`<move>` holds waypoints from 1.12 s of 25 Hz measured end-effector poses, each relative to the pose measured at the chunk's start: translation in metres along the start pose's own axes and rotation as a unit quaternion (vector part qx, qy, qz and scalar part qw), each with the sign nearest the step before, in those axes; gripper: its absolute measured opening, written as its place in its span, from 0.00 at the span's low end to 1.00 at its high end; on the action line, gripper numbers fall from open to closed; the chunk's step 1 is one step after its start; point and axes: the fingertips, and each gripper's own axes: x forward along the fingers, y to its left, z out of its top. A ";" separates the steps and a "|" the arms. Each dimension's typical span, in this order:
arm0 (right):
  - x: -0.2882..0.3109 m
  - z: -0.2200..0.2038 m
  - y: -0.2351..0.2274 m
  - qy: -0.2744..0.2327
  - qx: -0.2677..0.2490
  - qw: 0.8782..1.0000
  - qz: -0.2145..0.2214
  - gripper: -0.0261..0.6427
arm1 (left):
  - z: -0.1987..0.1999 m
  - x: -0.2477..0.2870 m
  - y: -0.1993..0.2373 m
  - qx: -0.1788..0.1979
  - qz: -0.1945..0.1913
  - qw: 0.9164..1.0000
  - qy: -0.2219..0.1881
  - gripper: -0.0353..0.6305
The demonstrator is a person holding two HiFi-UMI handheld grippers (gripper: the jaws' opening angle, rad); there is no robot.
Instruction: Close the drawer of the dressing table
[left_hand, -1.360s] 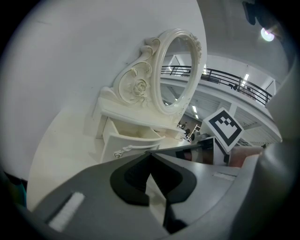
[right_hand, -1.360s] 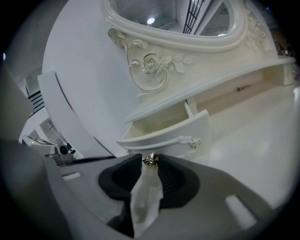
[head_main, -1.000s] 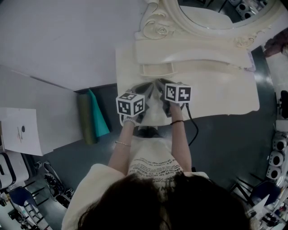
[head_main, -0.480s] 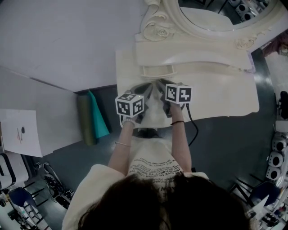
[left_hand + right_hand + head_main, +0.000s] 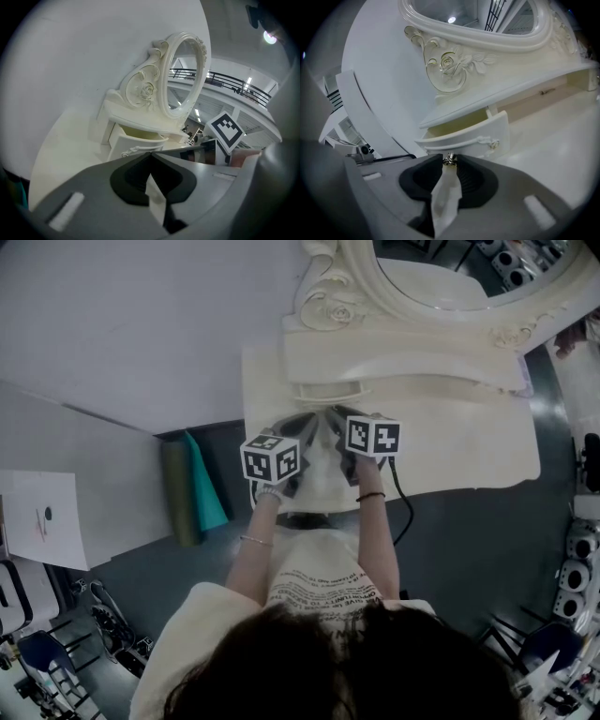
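Two grippers sit by the open drawer (image 5: 464,135) under the mirror (image 5: 497,40): the right gripper (image 5: 449,161) has its jaws pinched on what looks like the small knob (image 5: 449,158), so it can push the drawer in, while the left gripper (image 5: 150,154) has its jaws together, empty.

A plain white wall (image 5: 141,324) fills the upper left of the head view. Below it lies a dark grey floor (image 5: 469,549), with a teal sheet (image 5: 202,486) beside a white board (image 5: 103,474) at left. At the upper right of the left gripper view are a black railing (image 5: 234,84) and a ceiling light (image 5: 269,36).
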 end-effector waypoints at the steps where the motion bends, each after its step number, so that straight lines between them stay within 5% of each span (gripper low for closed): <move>1: 0.001 0.001 0.000 0.000 0.000 1.000 0.000 0.19 | 0.001 0.001 0.001 0.000 0.000 1.000 -0.001 0.06; 28: 0.018 0.021 -0.006 -0.001 -0.005 1.000 0.003 0.19 | 0.018 0.013 0.016 -0.003 0.007 1.000 -0.009 0.06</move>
